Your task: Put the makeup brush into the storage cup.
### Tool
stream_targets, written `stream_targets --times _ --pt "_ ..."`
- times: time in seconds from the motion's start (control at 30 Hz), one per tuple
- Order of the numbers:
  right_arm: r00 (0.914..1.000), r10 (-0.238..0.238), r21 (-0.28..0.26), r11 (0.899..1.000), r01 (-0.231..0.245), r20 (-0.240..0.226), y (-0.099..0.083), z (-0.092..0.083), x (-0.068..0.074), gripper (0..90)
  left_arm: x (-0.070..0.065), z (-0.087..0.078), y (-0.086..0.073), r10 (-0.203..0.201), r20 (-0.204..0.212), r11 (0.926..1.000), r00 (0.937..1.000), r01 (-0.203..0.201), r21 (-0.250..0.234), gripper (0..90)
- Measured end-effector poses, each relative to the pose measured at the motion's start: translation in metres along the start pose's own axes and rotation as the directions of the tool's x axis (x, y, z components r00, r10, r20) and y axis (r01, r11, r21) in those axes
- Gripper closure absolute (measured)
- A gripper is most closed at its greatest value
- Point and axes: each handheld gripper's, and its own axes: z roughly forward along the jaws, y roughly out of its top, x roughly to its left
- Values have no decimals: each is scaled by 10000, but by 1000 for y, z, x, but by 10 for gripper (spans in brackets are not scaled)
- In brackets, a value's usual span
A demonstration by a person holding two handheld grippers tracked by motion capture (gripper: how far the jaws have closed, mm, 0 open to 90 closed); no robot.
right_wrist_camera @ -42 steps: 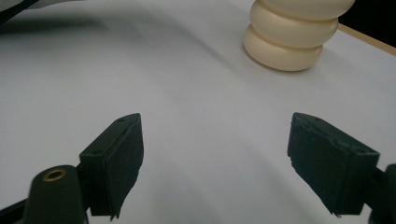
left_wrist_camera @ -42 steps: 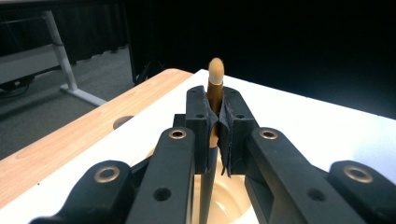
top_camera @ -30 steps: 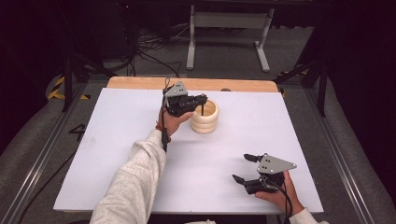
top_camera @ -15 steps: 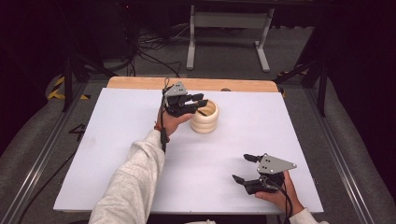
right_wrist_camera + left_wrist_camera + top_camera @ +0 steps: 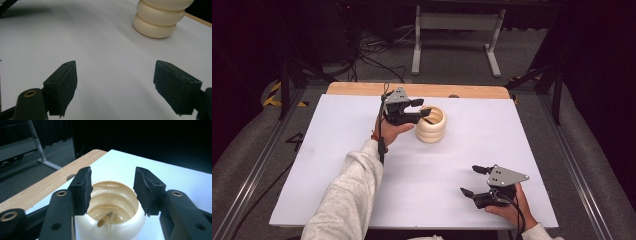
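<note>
A cream ribbed holder (image 5: 431, 125), shaped like three stacked rings, stands toward the back of the white table (image 5: 337, 165). My left gripper (image 5: 426, 108) hovers just over its near rim. Its jaws have just been opening and now stand apart with no pad touching anything. In the left gripper view the holder (image 5: 110, 230) gapes below the left gripper (image 5: 112, 182), and a thin tan stick (image 5: 105, 219) leans inside it. My right gripper (image 5: 468, 180) rests open near the front right. The right gripper view shows the right gripper (image 5: 115, 75) over bare table, with the holder (image 5: 160, 17) far ahead.
A wooden strip (image 5: 362, 89) runs along the table's far edge. Behind it, on the floor, stand a metal frame's legs (image 5: 452, 30) and some cables (image 5: 377, 60). A person's grey sleeve (image 5: 347, 195) crosses the table's front left.
The left gripper's jaws, shut over the holder a second ago, now stand apart. The left hand has barely shifted. The right gripper has not moved.
</note>
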Motion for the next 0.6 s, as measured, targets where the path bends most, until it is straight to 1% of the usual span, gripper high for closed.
stream_targets --times 0.03,0.07,0.1,0.13,0.17,0.2,0.27,0.3,0.33,0.47,0.5,0.57,0.6 --pt "10000 45 -22 10000 -46 -86 0 0 0 201 1 -1 0 56 -58 10000 10000 -56 12 483" --pt "10000 34 -13 10000 -34 -72 0 0 0 201 1 -1 0 56 -58 10000 10000 -56 12 467" --pt "10000 34 -13 10000 -34 -72 0 0 0 201 2 -4 0 -4 -152 10000 9999 4 3 467" --pt "10000 -7 -29 10000 6 -68 0 0 0 202 3 -6 0 130 -225 9999 9997 -130 4 443" --pt "10000 -7 -29 10000 6 -68 0 0 0 202 2 -7 0 -73 -258 10000 9996 71 -56 443" --pt "10000 -7 -29 10000 7 -66 1 0 0 203 3 -9 0 39 -343 10000 9994 -39 -5 429" --pt "10000 5 3 10000 -5 -68 0 0 1 203 4 -11 1 70 -432 10000 9990 -69 29 377" --pt "10000 5 3 10000 -5 -68 0 0 1 203 3 -12 1 4 -489 10000 9988 -3 10 377" --pt "10000 -17 4 10000 17 -74 0 0 1 203 3 -13 1 70 -583 10000 9983 -66 58 362" --pt "10000 -36 -1 10000 36 -68 0 0 1 204 3 -18 2 89 -732 9999 9973 -81 117 312" --pt "10000 -25 3 10000 26 -63 0 0 1 204 4 -19 2 225 -816 9996 9964 -210 188 295" --pt "10000 -11 10 10000 11 -47 0 0 0 204 3 -21 2 129 -858 9997 9962 -110 227 259" --pt "10000 -8 17 10000 8 -57 0 0 0 204 3 -22 2 292 -913 9991 9954 -264 318 250"
